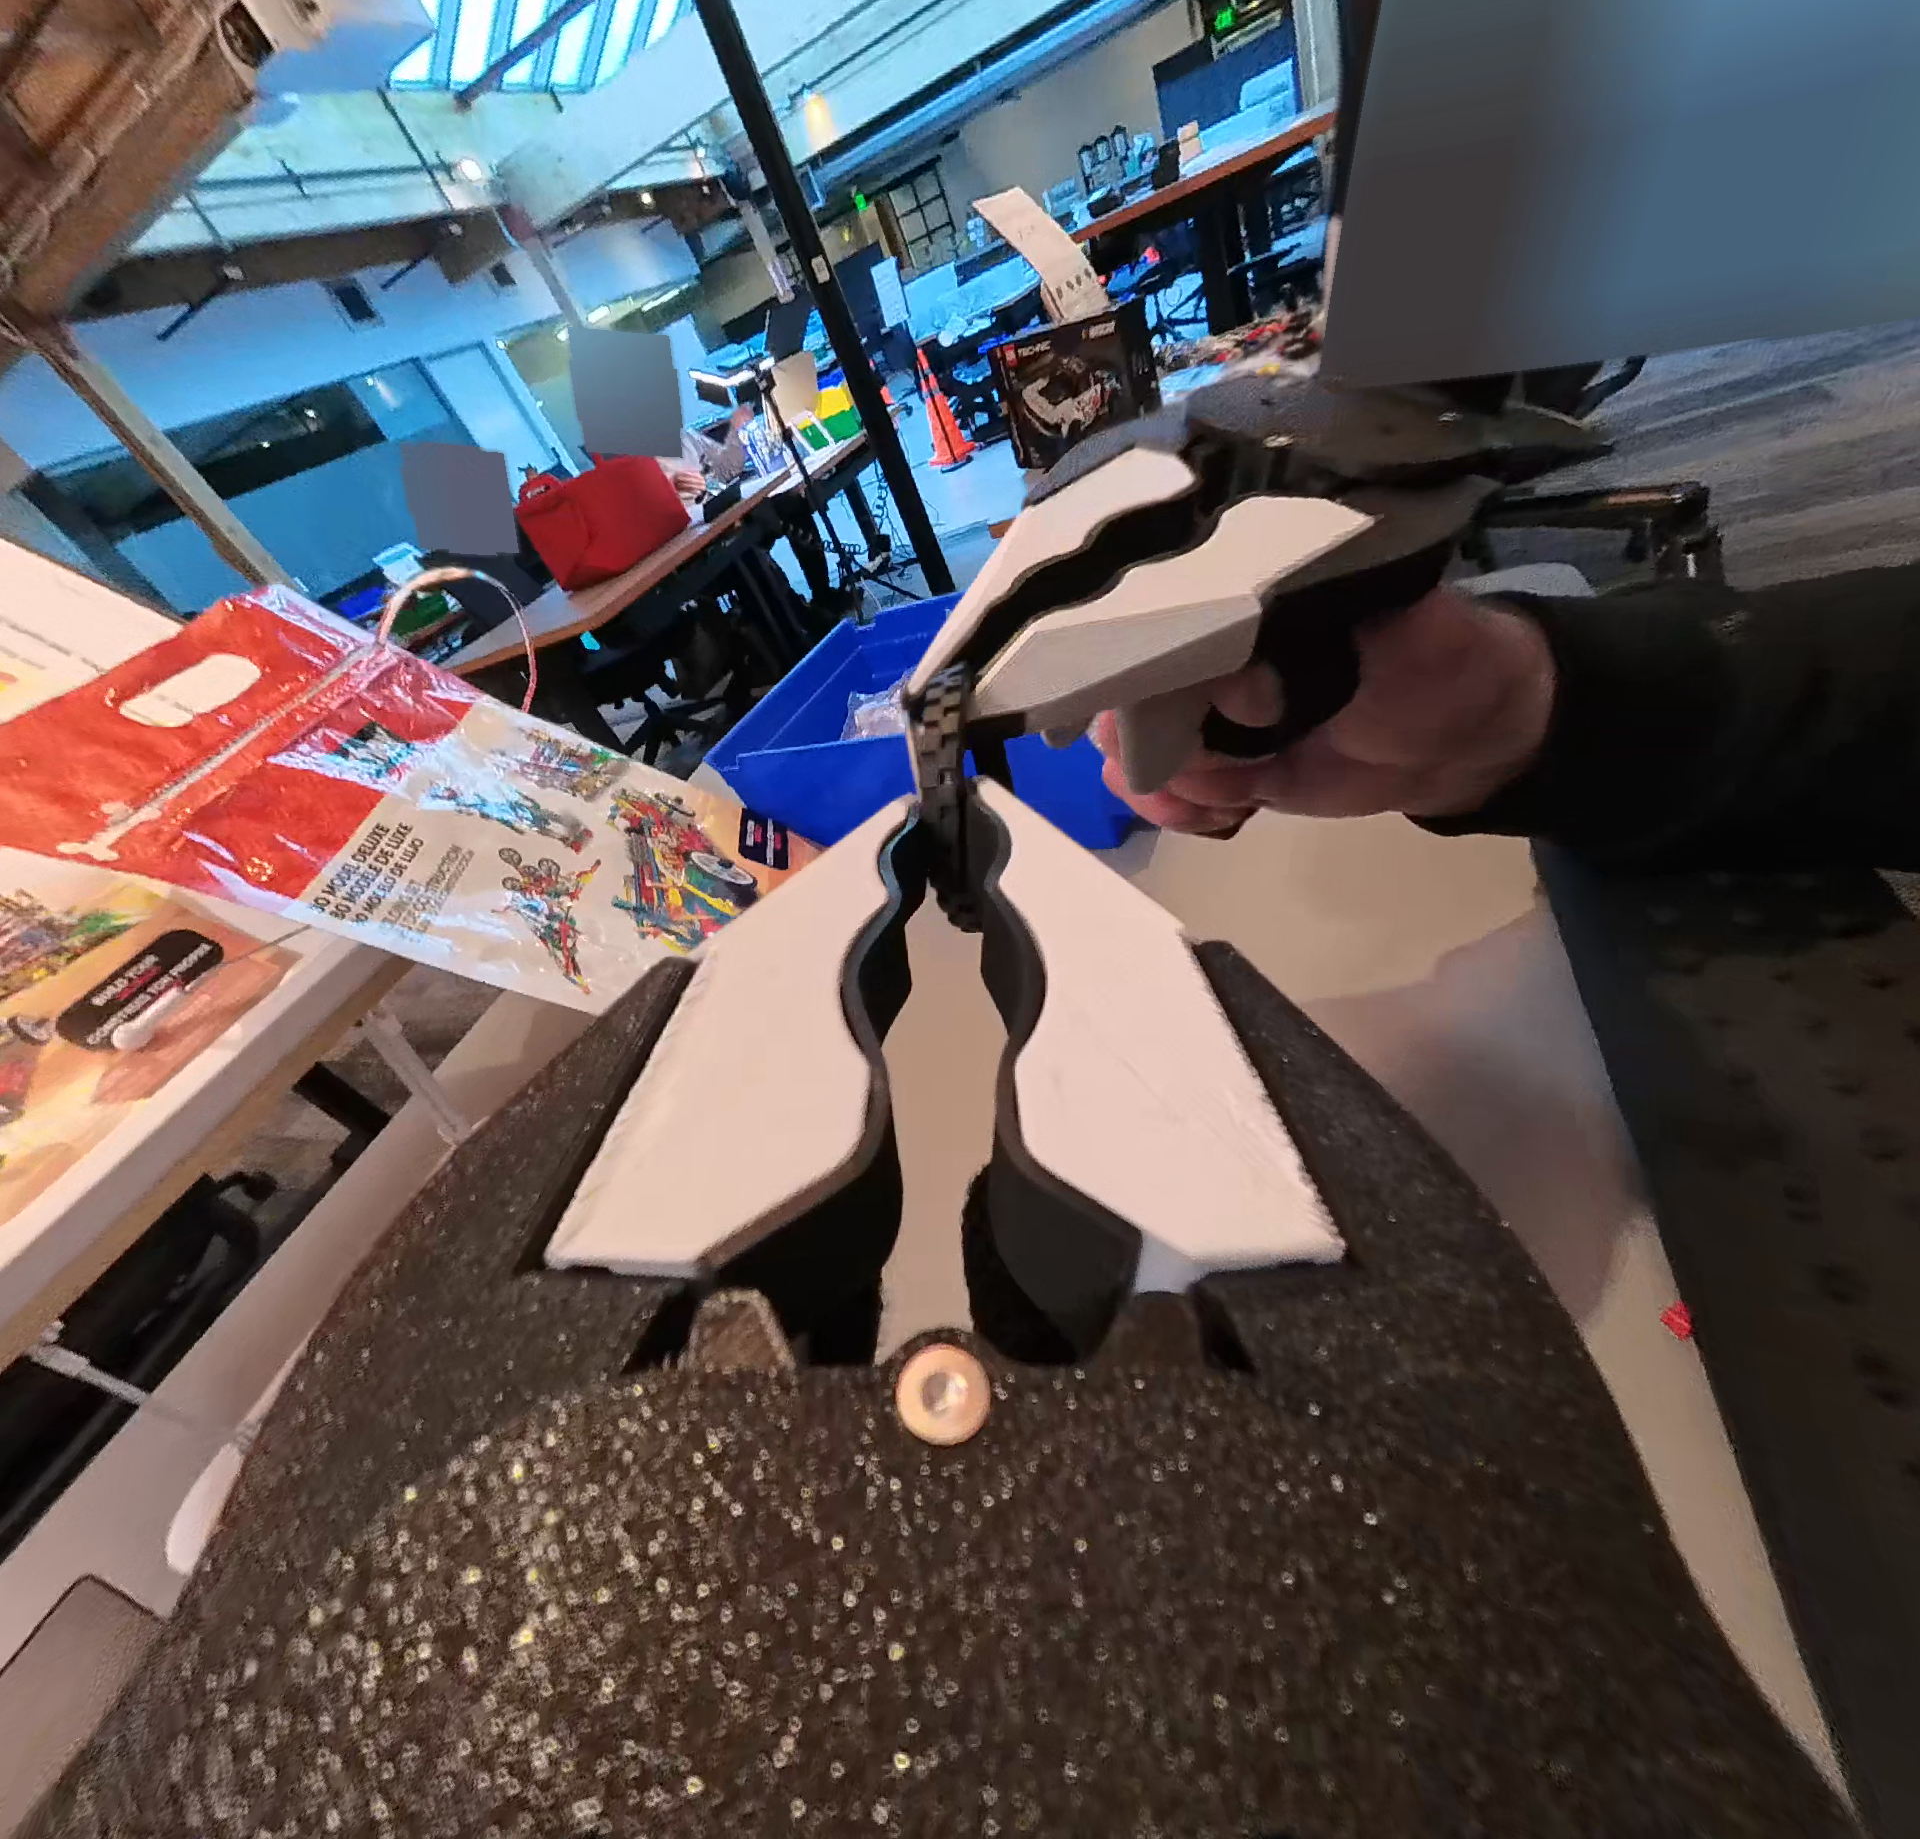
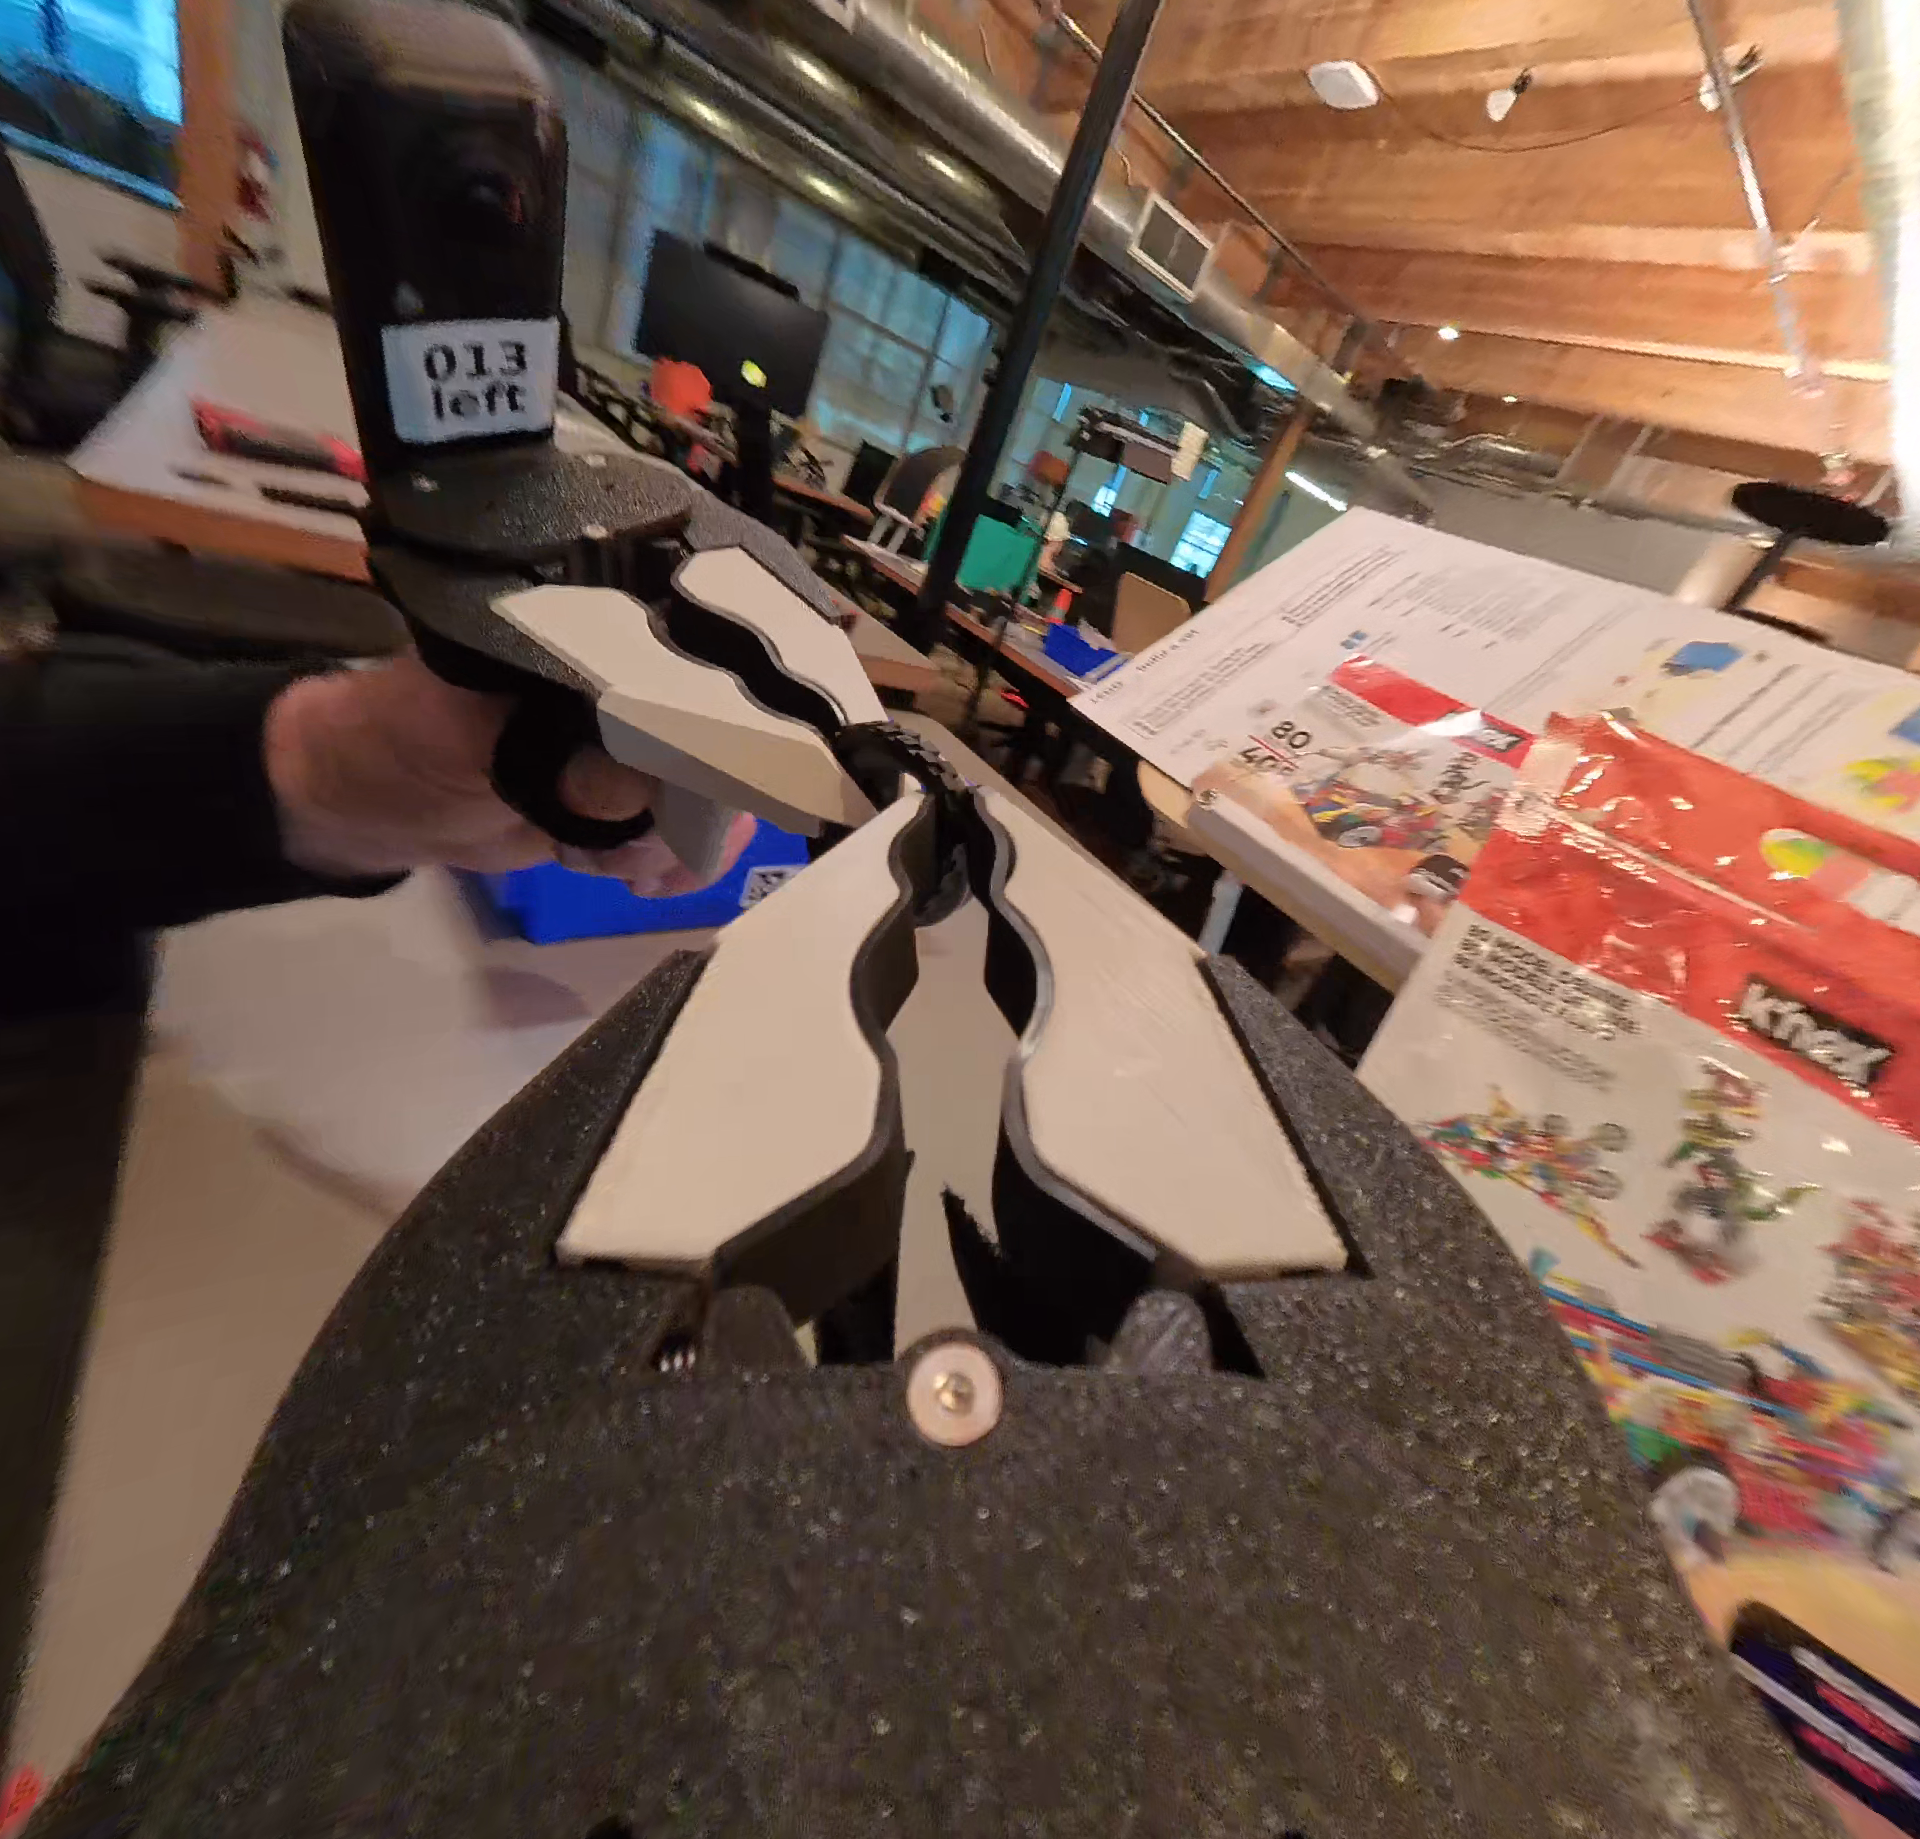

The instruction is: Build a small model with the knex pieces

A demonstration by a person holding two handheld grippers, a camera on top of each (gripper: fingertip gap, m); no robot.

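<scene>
A small black treaded tyre (image 1: 941,750) is held in the air between both grippers. My left gripper (image 1: 943,804) is shut on its lower part, with the white fingers closed around it. My right gripper (image 1: 935,686) comes in from the right, held by a hand in a dark sleeve (image 1: 1403,719), and is shut on the tyre's upper edge. In the right wrist view the tyre (image 2: 909,745) sits at the tips of my right gripper (image 2: 943,804). There the left gripper (image 2: 878,766) pinches it from the left. The fingers hide most of the tyre.
A blue bin (image 1: 821,719) stands on the white table (image 1: 1351,916) just behind the grippers. A red and clear plastic bag (image 1: 312,750) and a printed toy box (image 1: 104,1010) lie to the left. The bag (image 2: 1662,906) and a printed sheet (image 2: 1455,626) are on the right in the right wrist view. A black pole (image 1: 810,262) rises behind. My two grippers' fingertips are within a few centimetres of each other.
</scene>
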